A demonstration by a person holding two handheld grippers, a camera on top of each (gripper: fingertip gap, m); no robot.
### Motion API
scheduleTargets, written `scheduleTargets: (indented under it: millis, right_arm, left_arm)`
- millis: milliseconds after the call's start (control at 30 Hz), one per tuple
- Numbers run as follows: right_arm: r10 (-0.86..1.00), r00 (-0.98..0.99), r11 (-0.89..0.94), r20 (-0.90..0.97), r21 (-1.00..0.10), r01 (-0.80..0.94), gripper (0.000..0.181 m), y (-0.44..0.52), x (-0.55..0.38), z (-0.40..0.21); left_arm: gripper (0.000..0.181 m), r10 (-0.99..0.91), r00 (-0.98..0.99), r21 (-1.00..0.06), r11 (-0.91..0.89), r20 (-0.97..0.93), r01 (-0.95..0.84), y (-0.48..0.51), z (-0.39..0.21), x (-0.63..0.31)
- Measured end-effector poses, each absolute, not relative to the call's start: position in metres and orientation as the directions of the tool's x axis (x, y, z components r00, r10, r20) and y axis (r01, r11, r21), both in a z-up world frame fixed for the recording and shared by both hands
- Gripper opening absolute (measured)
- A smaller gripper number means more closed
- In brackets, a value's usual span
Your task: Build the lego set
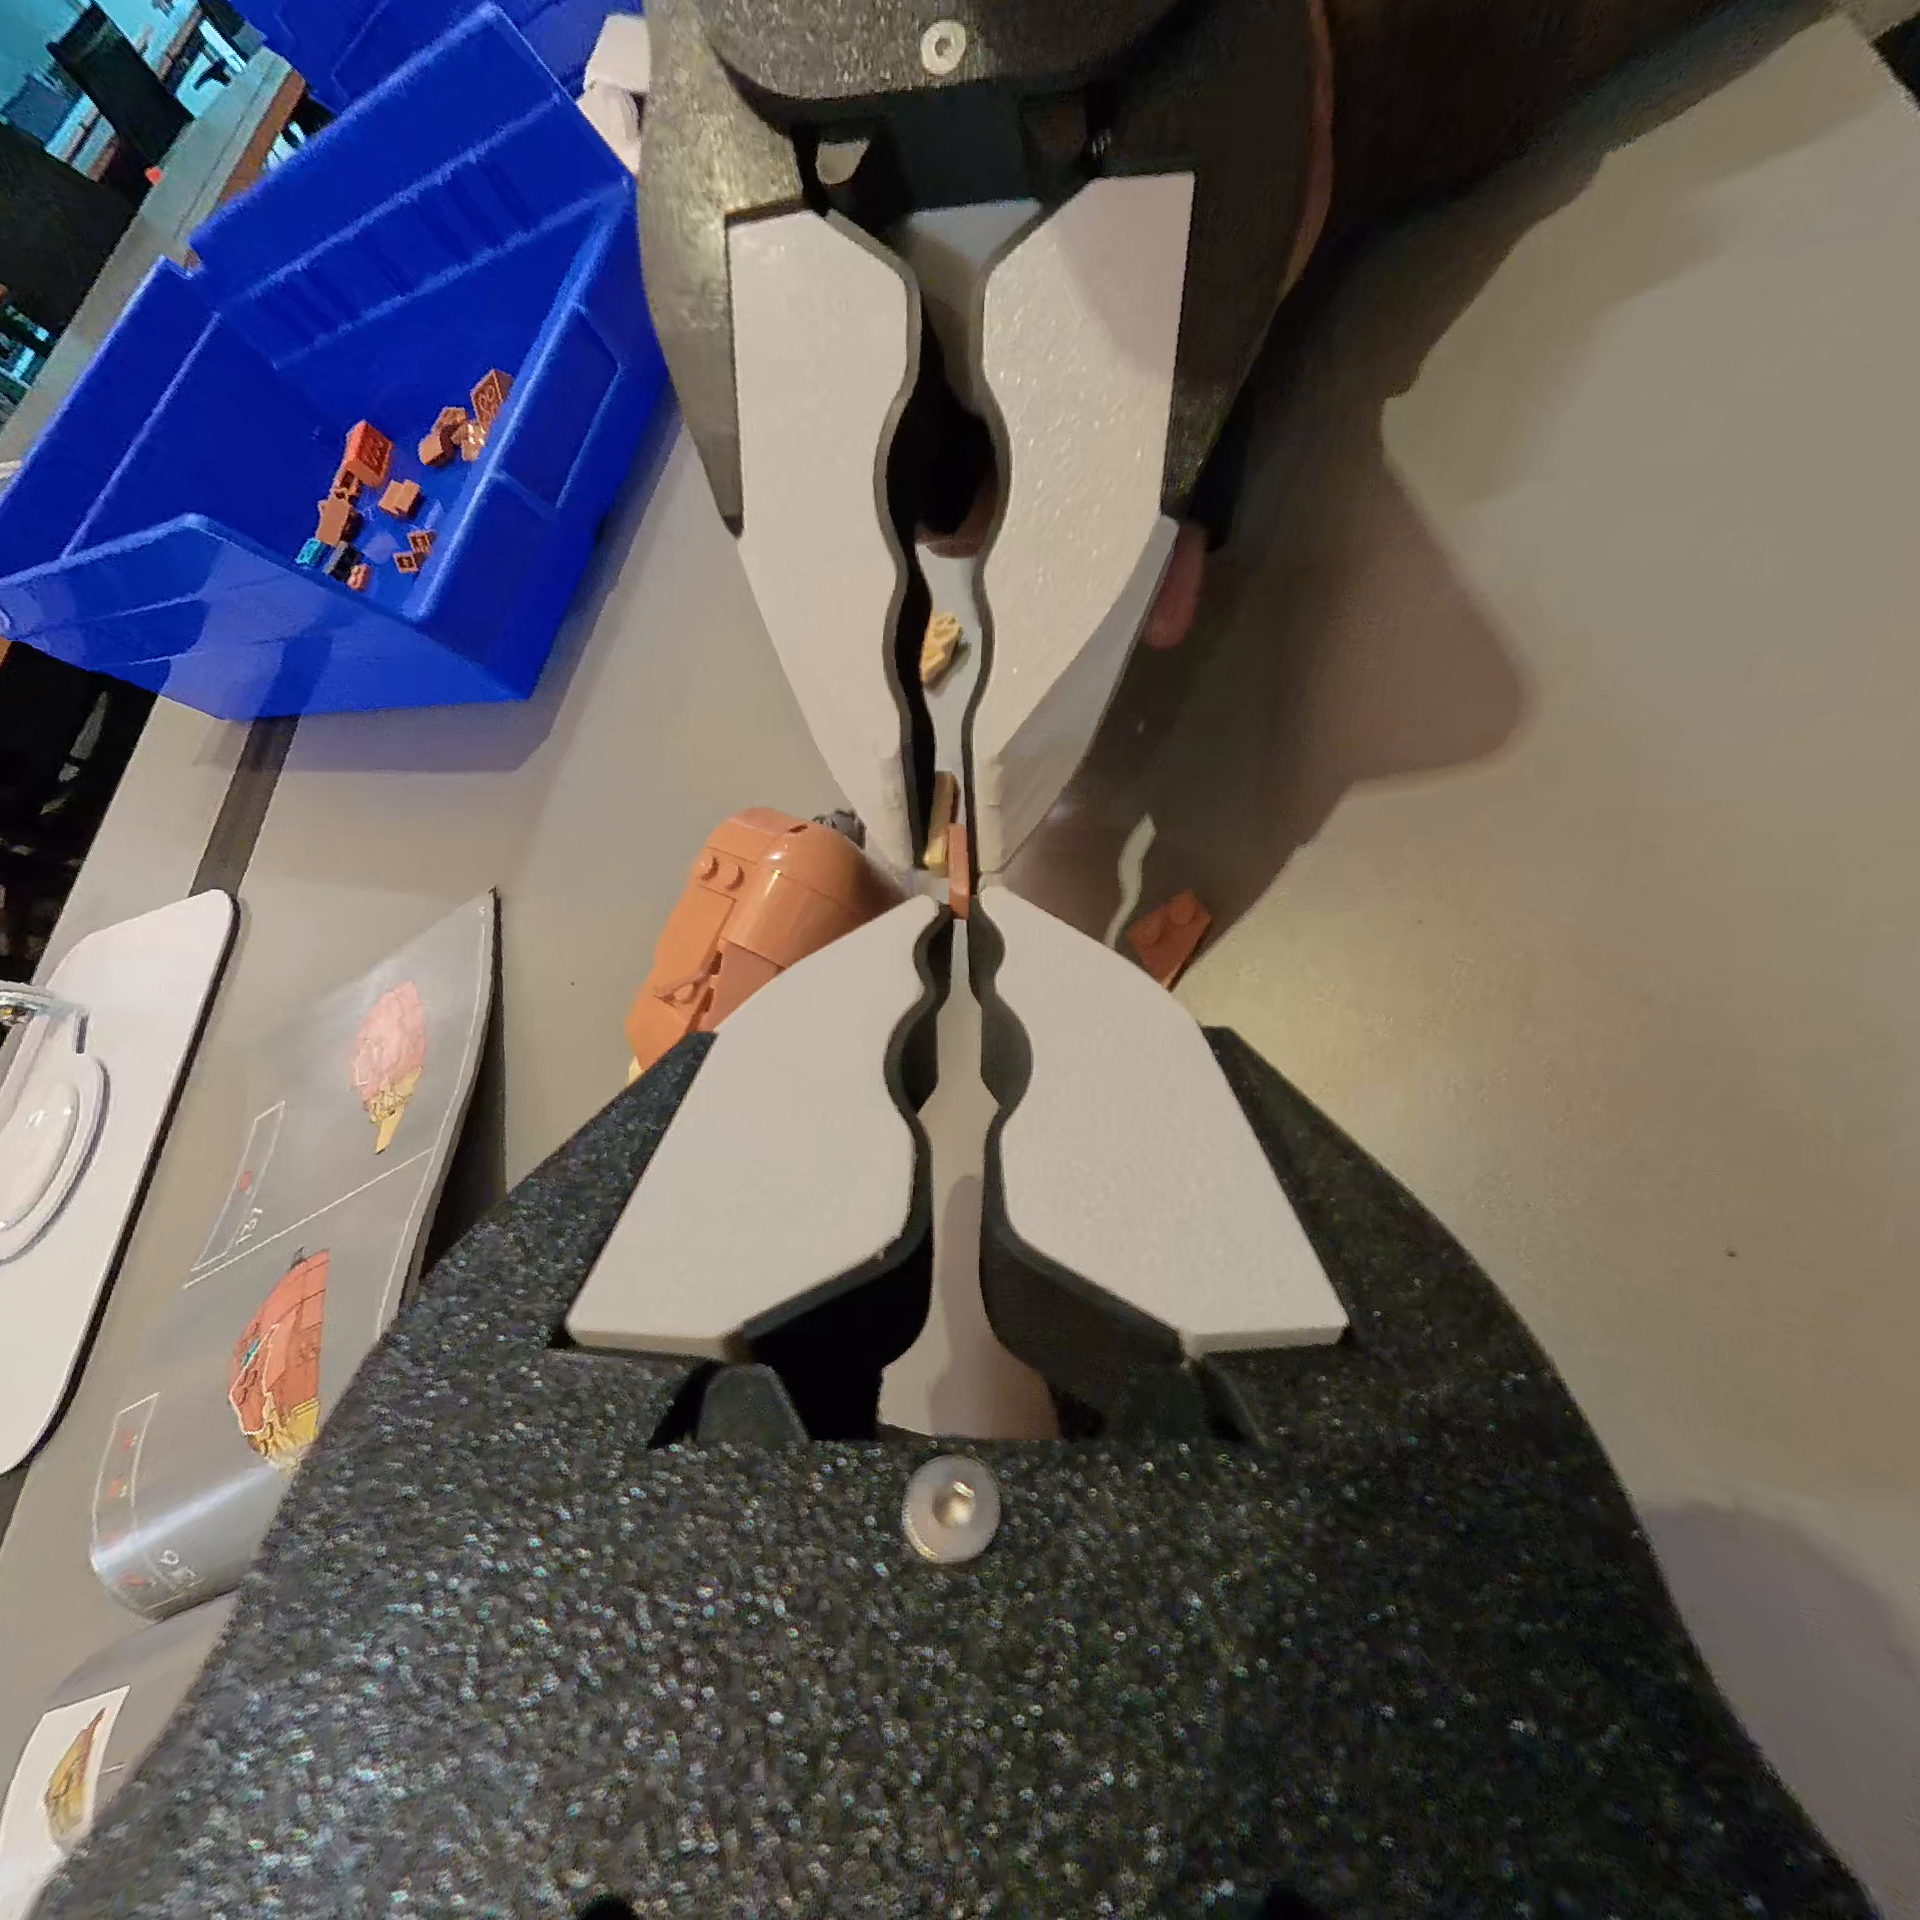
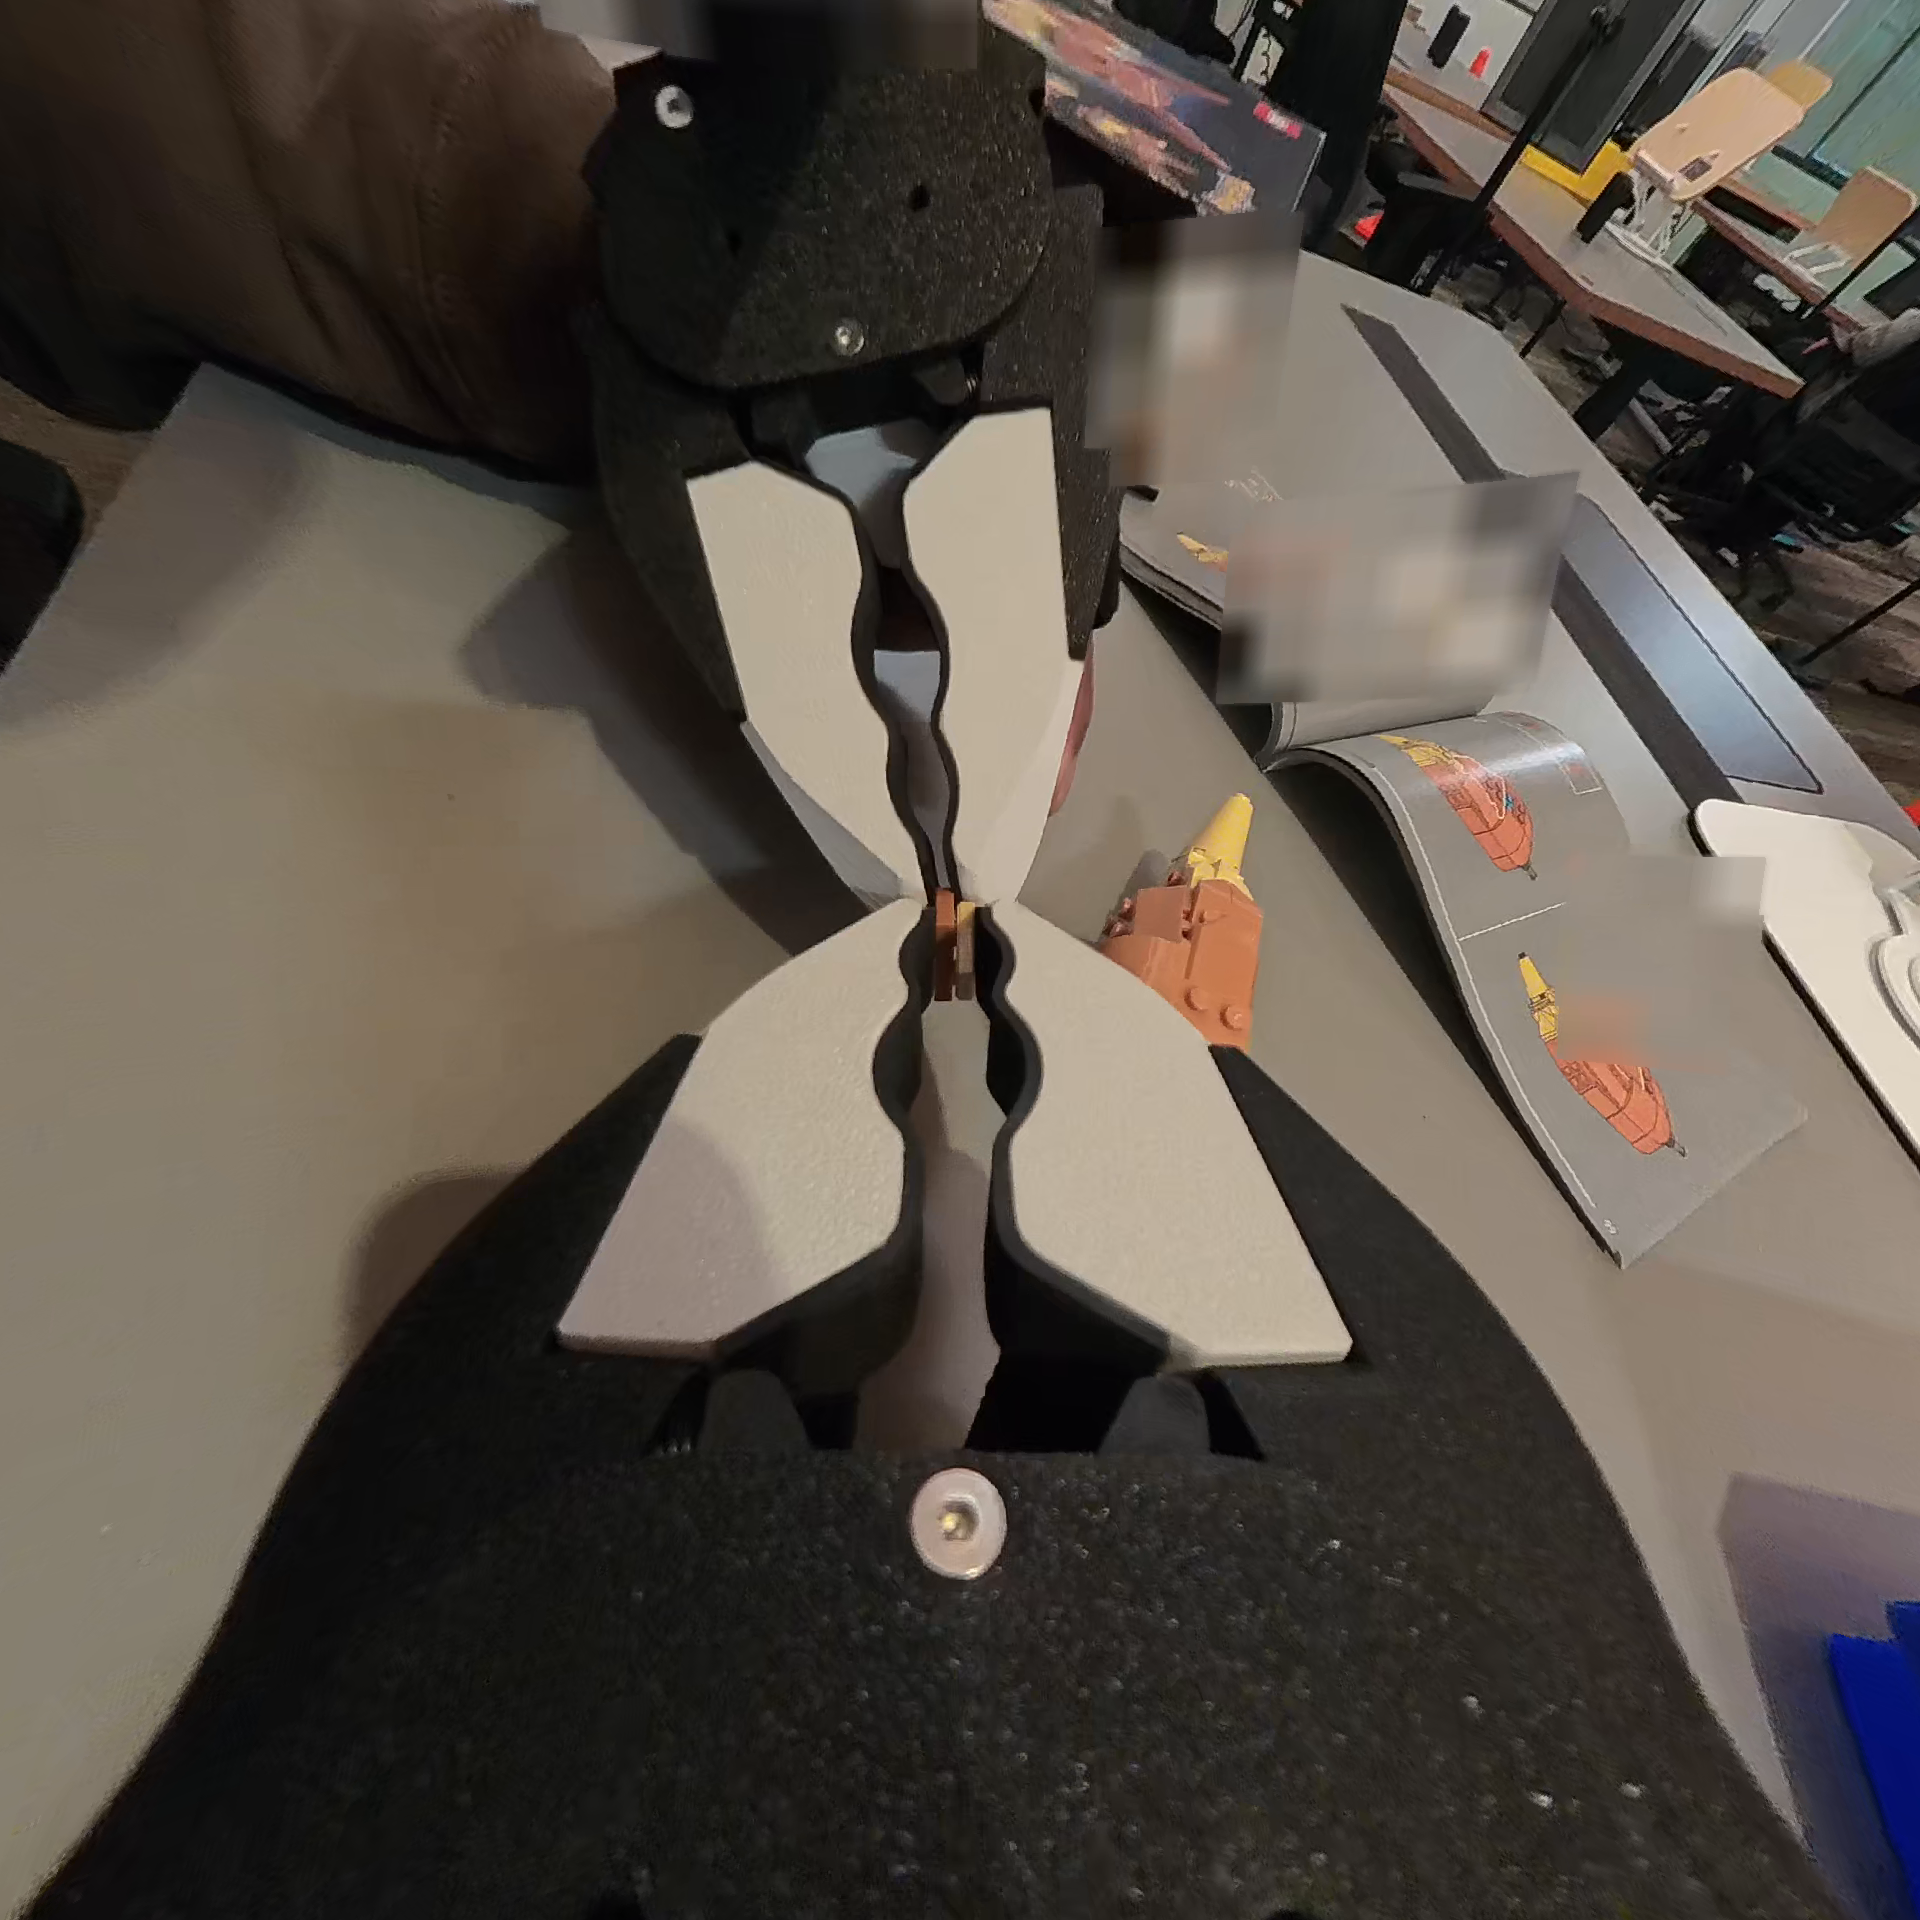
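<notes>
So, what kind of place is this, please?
Probably an office or lab workspace, not a home: a grey table with a blue parts bin, an instruction booklet, and more desks behind.

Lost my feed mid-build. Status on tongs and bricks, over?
Left tongs and right tongs tip to tip, both shut on small brick stack. Brown model beside them, clear.

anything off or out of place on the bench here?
Mostly tidy. One loose brown plate lies alone on the table beside the two tools, away from the blue bin holding the other loose pieces. The partly built model lies on its side. Nothing looks spilled or broken.
</notes>
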State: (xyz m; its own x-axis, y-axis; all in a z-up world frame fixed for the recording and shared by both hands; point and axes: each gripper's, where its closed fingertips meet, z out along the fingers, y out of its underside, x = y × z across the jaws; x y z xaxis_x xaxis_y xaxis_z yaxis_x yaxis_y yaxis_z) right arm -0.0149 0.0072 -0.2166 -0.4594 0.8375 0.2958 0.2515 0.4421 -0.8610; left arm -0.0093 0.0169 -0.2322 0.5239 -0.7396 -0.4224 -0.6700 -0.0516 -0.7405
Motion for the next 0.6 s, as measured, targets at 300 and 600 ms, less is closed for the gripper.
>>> scheduleTargets:
  millis: [300, 600]
  right_arm:
    - [0.892, -0.41, 0.27, 0.19, -0.952, 0.147, 0.006, 0.013, -0.014, -0.187]
    - [0.907, -0.42, 0.013, -0.034, -0.994, 0.108, 0.006, 0.015, -0.015, -0.174]
  left_arm:
    - [0.011, -0.716, 0.602, -0.85, -0.023, -0.353, -0.526, 0.022, -0.213, -0.011]
    - [0.005, -0.738, 0.64, -0.947, -0.004, -0.214, -0.322, 0.019, -0.19, -0.005]
